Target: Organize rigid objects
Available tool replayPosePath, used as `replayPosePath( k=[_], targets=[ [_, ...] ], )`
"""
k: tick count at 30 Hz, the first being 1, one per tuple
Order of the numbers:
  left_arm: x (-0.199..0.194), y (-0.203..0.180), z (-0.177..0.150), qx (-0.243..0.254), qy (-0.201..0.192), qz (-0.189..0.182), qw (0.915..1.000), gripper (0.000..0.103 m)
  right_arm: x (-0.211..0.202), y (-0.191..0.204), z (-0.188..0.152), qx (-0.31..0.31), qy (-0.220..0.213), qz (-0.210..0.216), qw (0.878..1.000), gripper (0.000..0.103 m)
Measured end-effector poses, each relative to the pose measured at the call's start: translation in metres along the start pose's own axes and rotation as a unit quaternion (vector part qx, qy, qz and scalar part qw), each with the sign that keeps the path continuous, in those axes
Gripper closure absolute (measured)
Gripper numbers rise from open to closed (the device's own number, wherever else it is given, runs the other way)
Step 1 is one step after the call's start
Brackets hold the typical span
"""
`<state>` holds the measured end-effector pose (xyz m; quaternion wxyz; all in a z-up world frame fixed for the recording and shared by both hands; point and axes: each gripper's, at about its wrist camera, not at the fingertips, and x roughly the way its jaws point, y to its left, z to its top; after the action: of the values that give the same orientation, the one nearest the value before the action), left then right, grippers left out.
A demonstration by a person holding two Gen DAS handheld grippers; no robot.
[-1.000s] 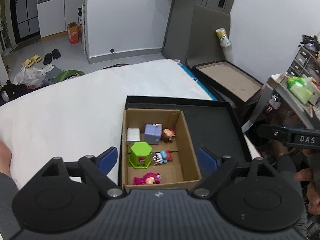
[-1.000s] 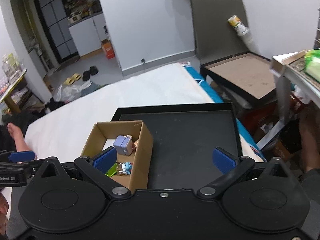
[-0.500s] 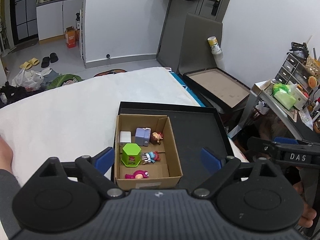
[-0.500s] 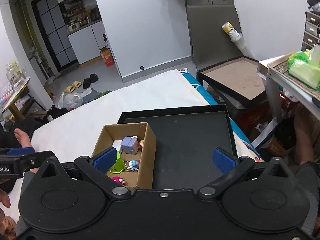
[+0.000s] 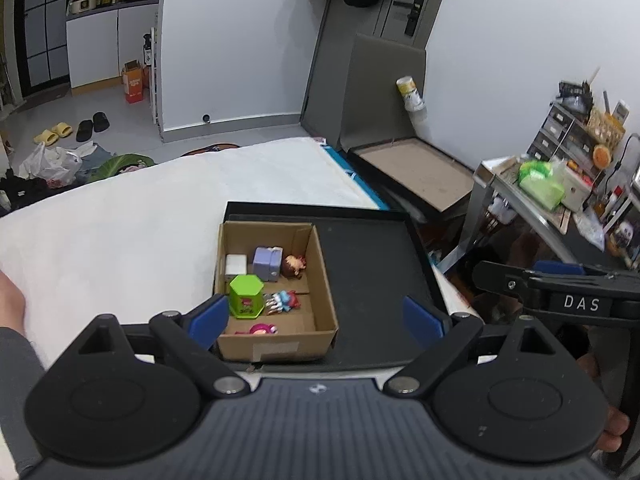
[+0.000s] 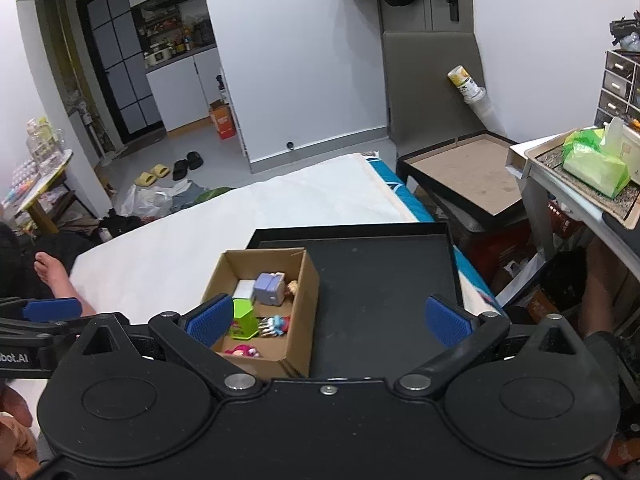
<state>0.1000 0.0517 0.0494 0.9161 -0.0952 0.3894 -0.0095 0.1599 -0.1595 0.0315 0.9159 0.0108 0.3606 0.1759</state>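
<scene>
Left wrist view looks down on a cardboard box [image 5: 276,288] that sits in the left part of a black tray [image 5: 372,276], the tray resting on a white bed [image 5: 120,232]. Inside the box lie a green hexagonal container [image 5: 246,295], a lilac block [image 5: 267,263], a small white cube [image 5: 236,266], a brown-haired figure [image 5: 293,266], a blue-and-red figure [image 5: 282,301] and a pink figure [image 5: 262,329] near the front wall. The left tool [image 5: 316,317] hangs above the box's near edge with its blue pads wide apart, gripping nothing. Right wrist view shows the right tool [image 6: 330,316] likewise spread and empty, above the box [image 6: 276,308] and the tray [image 6: 384,288]. The tray's right half is bare black surface.
</scene>
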Motion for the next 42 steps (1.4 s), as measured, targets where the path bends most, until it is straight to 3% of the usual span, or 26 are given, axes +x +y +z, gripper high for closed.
replayPosePath(
  k=[8, 42],
  targets=[
    [-0.01, -0.009, -0.006, 0.02, -0.003, -0.002, 0.9998, 0.01, -0.007, 0.014, -0.014, -0.03, 0.009, 0.014, 0.999, 0.0],
    [-0.008, -0.016, -0.017, 0.026, -0.003, 0.0, 0.9997, 0.01, -0.003, 0.001, -0.025, -0.001, 0.024, 0.009, 1.0, 0.0]
  ],
)
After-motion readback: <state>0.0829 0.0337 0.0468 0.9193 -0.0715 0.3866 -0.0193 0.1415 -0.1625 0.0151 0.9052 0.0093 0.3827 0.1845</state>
